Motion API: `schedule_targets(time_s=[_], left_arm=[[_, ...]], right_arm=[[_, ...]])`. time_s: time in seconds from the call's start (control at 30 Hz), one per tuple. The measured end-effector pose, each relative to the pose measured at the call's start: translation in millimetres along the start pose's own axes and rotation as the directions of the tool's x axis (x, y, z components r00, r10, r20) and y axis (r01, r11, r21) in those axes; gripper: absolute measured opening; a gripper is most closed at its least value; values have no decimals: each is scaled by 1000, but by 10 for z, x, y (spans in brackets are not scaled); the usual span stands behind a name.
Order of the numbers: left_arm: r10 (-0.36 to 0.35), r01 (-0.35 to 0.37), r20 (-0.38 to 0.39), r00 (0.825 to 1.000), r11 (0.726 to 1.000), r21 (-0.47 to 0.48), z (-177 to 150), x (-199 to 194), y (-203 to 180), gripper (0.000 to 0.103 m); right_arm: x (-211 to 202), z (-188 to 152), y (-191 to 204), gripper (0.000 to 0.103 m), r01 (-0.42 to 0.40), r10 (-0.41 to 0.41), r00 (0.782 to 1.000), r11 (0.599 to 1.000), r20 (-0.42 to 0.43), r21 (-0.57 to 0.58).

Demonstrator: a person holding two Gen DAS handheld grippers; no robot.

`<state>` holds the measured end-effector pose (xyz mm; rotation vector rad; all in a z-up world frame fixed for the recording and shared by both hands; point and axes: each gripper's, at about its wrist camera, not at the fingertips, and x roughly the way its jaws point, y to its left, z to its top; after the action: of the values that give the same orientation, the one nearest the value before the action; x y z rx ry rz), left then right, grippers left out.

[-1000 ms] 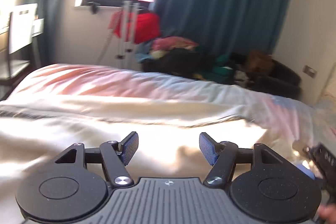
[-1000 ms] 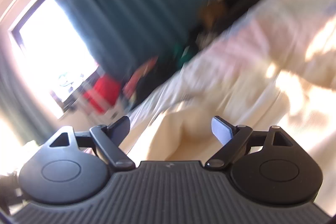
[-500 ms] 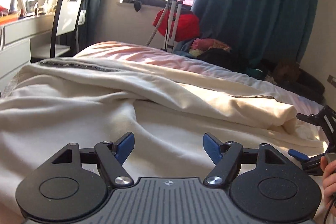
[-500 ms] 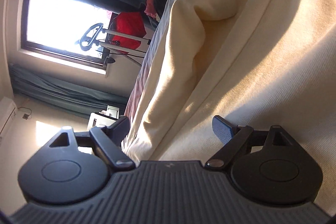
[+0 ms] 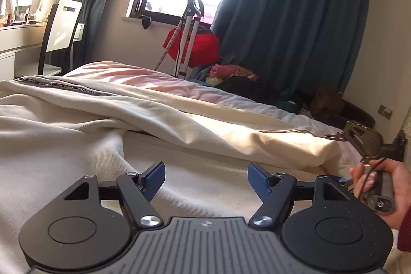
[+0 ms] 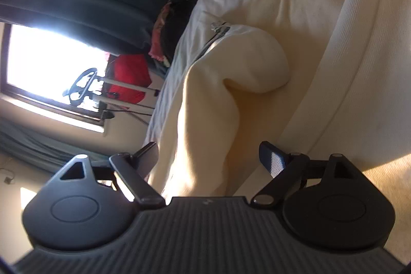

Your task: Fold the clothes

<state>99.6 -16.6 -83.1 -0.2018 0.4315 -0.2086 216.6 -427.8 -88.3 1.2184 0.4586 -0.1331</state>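
Cream garment (image 5: 159, 120) lies spread across the bed (image 5: 143, 78), one folded end bulging far right. Left gripper (image 5: 205, 177) hovers over near cloth, fingers spread, empty. Right gripper (image 6: 208, 158), rolled sideways, likewise spread, pinching nothing. Hand (image 5: 385, 186) at right holds it.

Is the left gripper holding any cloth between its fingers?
No, the left gripper is open, its blue fingers apart above the cream garment, with nothing clamped between them.

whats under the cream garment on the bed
The cream garment lies on a pink bedsheet, which shows past its far edge. What the sheet looks like directly beneath is covered.
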Motion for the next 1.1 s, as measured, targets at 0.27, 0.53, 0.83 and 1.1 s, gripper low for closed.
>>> schedule_targets(time_s=[0.27, 0.53, 0.83, 1.1], left_arm=[[-30, 30, -83, 996, 1000, -2, -139, 343, 37, 73], [-29, 35, -150, 988, 999, 40, -236, 603, -18, 71], [-68, 79, -104, 992, 992, 101, -204, 434, -134, 70], [-48, 66, -106, 993, 982, 175, -219, 455, -219, 70]], right_arm=[[519, 276, -65, 88, 37, -53, 978, 996, 201, 80], [747, 845, 335, 8, 168, -148, 957, 984, 248, -62], [395, 1344, 960, 7, 119, -21, 944, 952, 330, -281], [48, 1443, 68, 7, 289, -159, 895, 917, 416, -273]])
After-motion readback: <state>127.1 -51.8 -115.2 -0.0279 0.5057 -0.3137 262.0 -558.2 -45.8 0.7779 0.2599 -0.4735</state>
